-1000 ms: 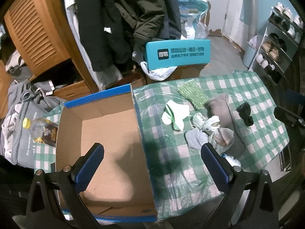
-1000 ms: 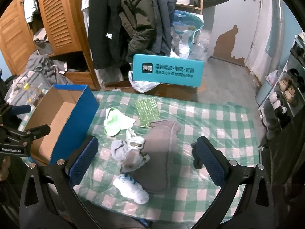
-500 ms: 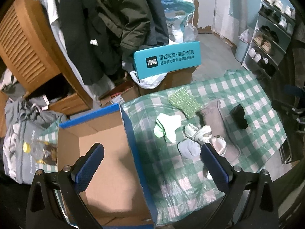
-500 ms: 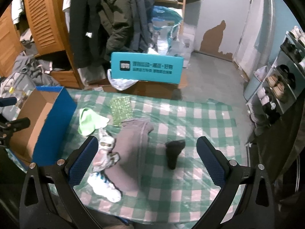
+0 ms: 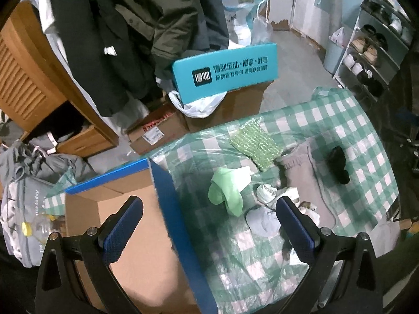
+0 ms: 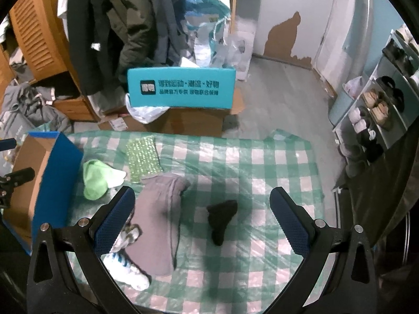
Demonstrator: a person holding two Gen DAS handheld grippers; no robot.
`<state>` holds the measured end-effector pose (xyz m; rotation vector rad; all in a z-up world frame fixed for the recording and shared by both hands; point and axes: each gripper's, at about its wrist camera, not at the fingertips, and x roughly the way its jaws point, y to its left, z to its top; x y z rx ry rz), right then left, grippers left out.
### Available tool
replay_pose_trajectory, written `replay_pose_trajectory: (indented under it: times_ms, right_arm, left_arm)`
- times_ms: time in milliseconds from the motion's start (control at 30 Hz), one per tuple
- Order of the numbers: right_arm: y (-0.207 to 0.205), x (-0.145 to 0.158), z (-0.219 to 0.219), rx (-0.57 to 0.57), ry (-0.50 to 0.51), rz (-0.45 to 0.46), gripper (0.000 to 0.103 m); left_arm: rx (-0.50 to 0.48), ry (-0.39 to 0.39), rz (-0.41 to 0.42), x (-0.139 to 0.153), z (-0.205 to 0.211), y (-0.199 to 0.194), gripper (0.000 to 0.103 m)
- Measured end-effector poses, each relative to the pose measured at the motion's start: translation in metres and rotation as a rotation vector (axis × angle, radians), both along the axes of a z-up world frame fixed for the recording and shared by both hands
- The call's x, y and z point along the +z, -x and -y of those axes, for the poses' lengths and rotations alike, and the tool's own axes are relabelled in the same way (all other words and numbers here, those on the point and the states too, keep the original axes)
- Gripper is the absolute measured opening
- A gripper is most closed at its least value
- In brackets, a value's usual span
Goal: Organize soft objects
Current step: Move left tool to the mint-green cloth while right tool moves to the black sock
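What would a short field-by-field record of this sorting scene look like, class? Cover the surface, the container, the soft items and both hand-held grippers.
surface: green checked cloth under clear plastic
container: open blue-sided cardboard box, nothing visible inside
soft items on cloth: green sock, black sock, grey garment, white sock with blue stripes, bubble wrap
left hand-held gripper: open, holding nothing
right hand-held gripper: open, black sock between fingers in view

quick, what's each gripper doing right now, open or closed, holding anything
Left gripper: open, holding nothing, above the edge of the cardboard box.
Right gripper: open, holding nothing, above the black sock.
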<state>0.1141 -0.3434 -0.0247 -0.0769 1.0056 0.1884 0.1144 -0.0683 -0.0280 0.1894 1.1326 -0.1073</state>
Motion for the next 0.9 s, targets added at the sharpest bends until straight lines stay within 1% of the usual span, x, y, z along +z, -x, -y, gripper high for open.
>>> replay_pose_trajectory:
  times_ms: [133, 233, 533, 700, 900]
  right_arm:
    - [-0.012, -0.018, 0.004, -0.014, -0.004, -0.040, 0.101]
    - [-0.019, -0.034, 0.008, -0.031, -0.013, -0.077, 0.101]
    - [-0.027, -0.074, 0.027, -0.090, -0.025, -0.156, 0.101]
    - [-0.029, -0.090, 0.035, -0.112, -0.029, -0.191, 0.101]
    - [-0.031, -0.111, 0.036, -0.111, -0.017, -0.224, 0.101]
  left_arm:
    - [0.000, -0.017, -0.031, -0.019, 0.003, -0.013, 0.102]
    - [0.003, -0.016, -0.069, -0.036, 0.004, -0.022, 0.102]
    - [-0.001, -0.013, -0.131, -0.075, 0.011, -0.037, 0.102]
    - [0.018, -0.017, -0.162, -0.092, 0.010, -0.045, 0.102]
    - [0.011, -0.028, -0.191, -0.108, 0.017, -0.050, 0.102]
